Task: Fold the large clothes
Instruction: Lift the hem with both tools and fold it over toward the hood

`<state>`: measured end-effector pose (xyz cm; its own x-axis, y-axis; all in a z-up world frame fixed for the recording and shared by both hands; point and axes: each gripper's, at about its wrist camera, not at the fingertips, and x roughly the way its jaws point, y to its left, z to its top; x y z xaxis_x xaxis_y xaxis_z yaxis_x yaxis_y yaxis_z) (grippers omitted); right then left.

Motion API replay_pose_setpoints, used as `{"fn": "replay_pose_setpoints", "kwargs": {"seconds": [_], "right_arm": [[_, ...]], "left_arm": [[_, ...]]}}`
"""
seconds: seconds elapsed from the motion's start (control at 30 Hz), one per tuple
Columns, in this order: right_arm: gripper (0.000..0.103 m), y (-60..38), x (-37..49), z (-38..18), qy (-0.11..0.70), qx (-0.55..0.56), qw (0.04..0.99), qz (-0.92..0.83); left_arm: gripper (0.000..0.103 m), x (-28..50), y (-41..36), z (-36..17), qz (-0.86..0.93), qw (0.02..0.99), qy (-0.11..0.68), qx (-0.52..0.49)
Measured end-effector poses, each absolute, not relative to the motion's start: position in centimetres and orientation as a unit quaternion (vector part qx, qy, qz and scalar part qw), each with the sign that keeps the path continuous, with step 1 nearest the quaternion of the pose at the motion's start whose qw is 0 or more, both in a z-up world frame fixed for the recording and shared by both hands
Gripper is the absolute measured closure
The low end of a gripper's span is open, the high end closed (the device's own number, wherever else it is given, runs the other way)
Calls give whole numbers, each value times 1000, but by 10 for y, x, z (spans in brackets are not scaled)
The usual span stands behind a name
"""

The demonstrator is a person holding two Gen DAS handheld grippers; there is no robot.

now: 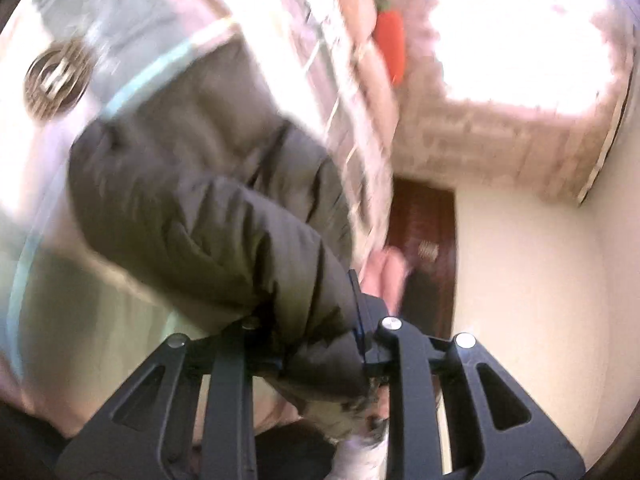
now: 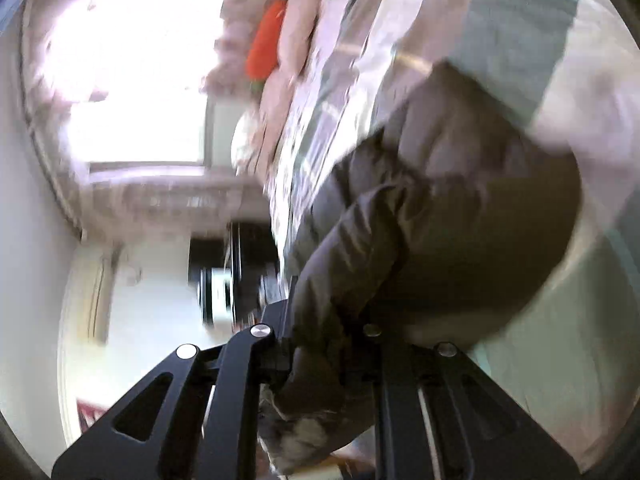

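Note:
A dark olive puffer jacket lies bunched on a bed with a pale patterned cover. My left gripper is shut on a fold of the jacket near its fur-trimmed edge. In the right wrist view the same jacket hangs from my right gripper, which is shut on its fabric; pale fur trim shows below the fingers. Both views are tilted and blurred by motion.
An orange carrot-shaped plush lies by pink pillows at the head of the bed. A bright window with pink curtains is behind. A dark wooden door and white wall stand beside the bed.

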<state>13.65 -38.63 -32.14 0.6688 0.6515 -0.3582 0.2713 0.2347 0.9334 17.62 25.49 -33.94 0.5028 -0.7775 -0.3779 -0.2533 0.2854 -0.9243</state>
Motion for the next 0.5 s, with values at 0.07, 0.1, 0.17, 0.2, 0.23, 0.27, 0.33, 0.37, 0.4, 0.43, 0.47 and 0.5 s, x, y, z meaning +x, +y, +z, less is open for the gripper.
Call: {"fn": "replay_pose_setpoints", "kwargs": {"seconds": [0.07, 0.1, 0.17, 0.2, 0.23, 0.27, 0.33, 0.37, 0.4, 0.43, 0.47, 0.5], "right_arm": [[90, -401, 164, -325, 368, 607, 696, 110], [90, -405, 175, -328, 363, 612, 695, 102], [90, -413, 201, -334, 357, 622, 691, 89], [90, -417, 214, -339, 355, 626, 689, 84], [90, -418, 228, -345, 354, 628, 689, 79], [90, -418, 242, -349, 352, 629, 688, 77], [90, -420, 272, -359, 344, 633, 689, 80], [90, -420, 283, -363, 340, 633, 690, 86], [89, -421, 290, -368, 339, 632, 691, 90], [89, -428, 290, -375, 340, 630, 692, 94], [87, -427, 299, -386, 342, 633, 688, 95], [86, -426, 304, -398, 345, 638, 682, 90]], "left_arm": [[78, 201, 258, -340, -190, 650, 438, -591], [77, 210, 254, -341, -184, 651, 433, -596], [77, 234, 245, -345, -168, 652, 429, -602], [77, 245, 239, -347, -162, 652, 426, -606], [77, 257, 242, -351, -154, 650, 416, -617], [77, 269, 242, -354, -149, 651, 409, -622], [77, 287, 246, -360, -141, 657, 399, -624], [77, 302, 243, -364, -137, 661, 396, -623], [77, 307, 244, -368, -133, 666, 391, -621], [77, 312, 245, -374, -126, 668, 389, -622], [77, 316, 248, -379, -121, 666, 389, -625], [77, 322, 248, -390, -114, 659, 388, -634]]}}
